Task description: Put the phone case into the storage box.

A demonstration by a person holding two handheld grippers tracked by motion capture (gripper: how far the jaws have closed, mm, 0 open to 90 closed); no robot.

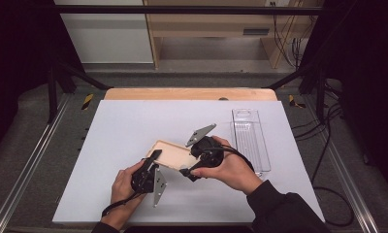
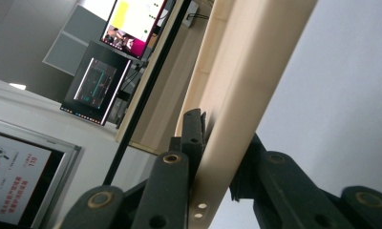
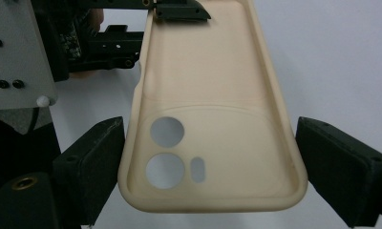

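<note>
A beige phone case [image 1: 172,154] hangs tilted just above the white table top [image 1: 129,121]. My left gripper [image 1: 154,156] is shut on its near-left end. In the left gripper view the pads pinch the case's thin wall [image 2: 237,95] from both sides [image 2: 220,143]. My right gripper [image 1: 189,159] holds the other end. In the right gripper view its jaws [image 3: 210,167] press on both long edges of the case [image 3: 213,95], beside the camera cut-outs. The case's hollow inside faces that camera. At the case's far end one finger [image 3: 179,12] of the left gripper clamps the rim.
A clear plastic tray [image 1: 250,138] lies on the table to the right of my right hand. A wooden strip [image 1: 189,93] runs along the table's far edge. Metal rails [image 1: 32,160] and cables [image 1: 323,160] flank the table. Screens [image 2: 96,86] stand in the background.
</note>
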